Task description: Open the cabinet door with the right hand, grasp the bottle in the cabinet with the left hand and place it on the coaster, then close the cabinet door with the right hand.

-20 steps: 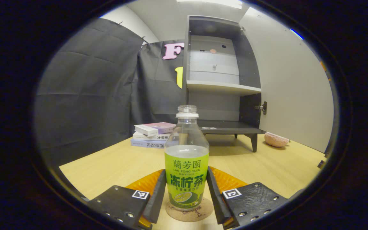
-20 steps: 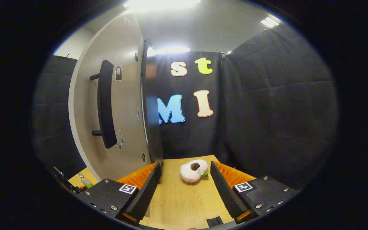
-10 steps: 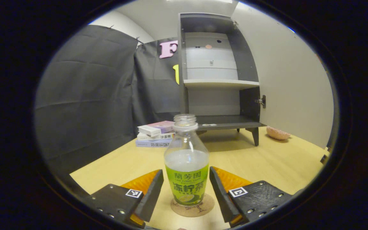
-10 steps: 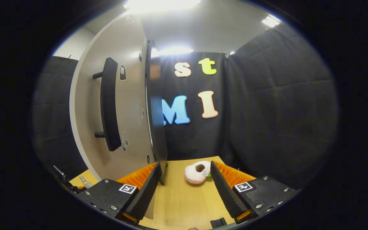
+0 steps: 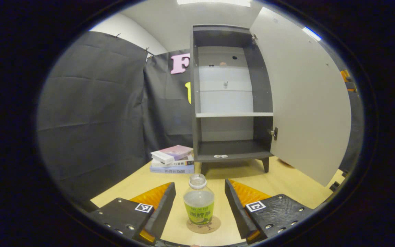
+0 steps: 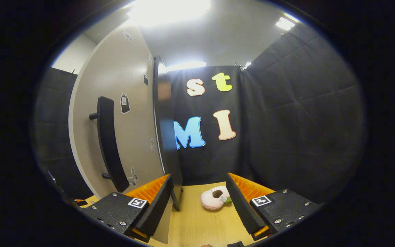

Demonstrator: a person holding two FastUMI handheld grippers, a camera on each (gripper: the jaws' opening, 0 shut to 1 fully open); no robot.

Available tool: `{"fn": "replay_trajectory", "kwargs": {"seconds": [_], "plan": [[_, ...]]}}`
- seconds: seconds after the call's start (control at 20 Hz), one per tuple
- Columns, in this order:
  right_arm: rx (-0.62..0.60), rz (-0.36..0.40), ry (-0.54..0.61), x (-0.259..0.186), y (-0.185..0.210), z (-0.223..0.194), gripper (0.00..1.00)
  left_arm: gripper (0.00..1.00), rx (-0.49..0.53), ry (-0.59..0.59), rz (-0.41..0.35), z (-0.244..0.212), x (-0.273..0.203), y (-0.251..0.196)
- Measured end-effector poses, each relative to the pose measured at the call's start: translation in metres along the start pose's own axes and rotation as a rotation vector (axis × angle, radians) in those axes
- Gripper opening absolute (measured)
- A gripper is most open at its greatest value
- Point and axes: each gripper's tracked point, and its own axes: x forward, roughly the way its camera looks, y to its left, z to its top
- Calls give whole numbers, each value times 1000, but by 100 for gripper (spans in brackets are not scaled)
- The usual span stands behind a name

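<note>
A stack of books (image 5: 172, 159) lies on the wooden bench (image 5: 135, 178), just left of the cabinet's foot. A pink plush toy (image 6: 214, 198) rests on the bench near the black cloth wall (image 6: 286, 120).

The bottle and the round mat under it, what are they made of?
The clear green-labelled bottle looks like thin glossy plastic: you can see the drink through it. The round brown coaster looks like matte cork or wood, judging by its dull tan face; which one is unclear.

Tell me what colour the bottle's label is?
Bright green, clearest in the left gripper view on the bottle.
</note>
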Motion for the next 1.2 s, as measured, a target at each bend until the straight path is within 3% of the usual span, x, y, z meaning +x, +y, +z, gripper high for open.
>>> {"fn": "replay_trajectory", "kwargs": {"seconds": [0.15, 0.25, 0.35, 0.4, 0.45, 0.65, 0.7, 0.8, 0.85, 0.9, 0.95, 1.0, 1.2], "plan": [[2, 10, -32, 0, 20, 12, 95, 87, -31, -45, 5, 38, -9, 16], [-13, -3, -36, -2, 30, 14, 95, 82, -47, -78, 10, 62, -13, 32], [-58, -54, -48, -7, 30, 18, 93, 87, -42, -115, 22, 83, -13, 53], [-72, -86, -51, -9, 28, 20, 89, 82, -43, -132, 24, 91, -13, 62], [-80, -110, -51, -11, 30, 20, 93, 82, -42, -141, 17, 95, -13, 68], [-92, -155, -50, -13, 40, 20, 92, 86, -37, -153, 5, 96, -8, 100], [-87, -154, -47, -11, 46, 19, 92, 82, -44, -153, 2, 95, -6, 106], [-87, -150, -44, -11, 62, 17, 92, 87, -52, -153, 0, 93, -4, 119], [-94, -147, -44, -21, 74, 17, 92, 82, -51, -150, -2, 92, -3, 126], [-101, -142, -46, -24, 84, 16, 92, 86, -48, -145, 0, 89, -3, 133], [-102, -138, -47, -24, 93, 15, 92, 82, -45, -144, 0, 87, -2, 139], [-100, -132, -47, -25, 101, 14, 92, 86, -46, -145, 2, 87, -3, 146], [-102, -102, -46, -20, 136, 10, 92, 82, -52, -145, 12, 82, -5, 174]]}}
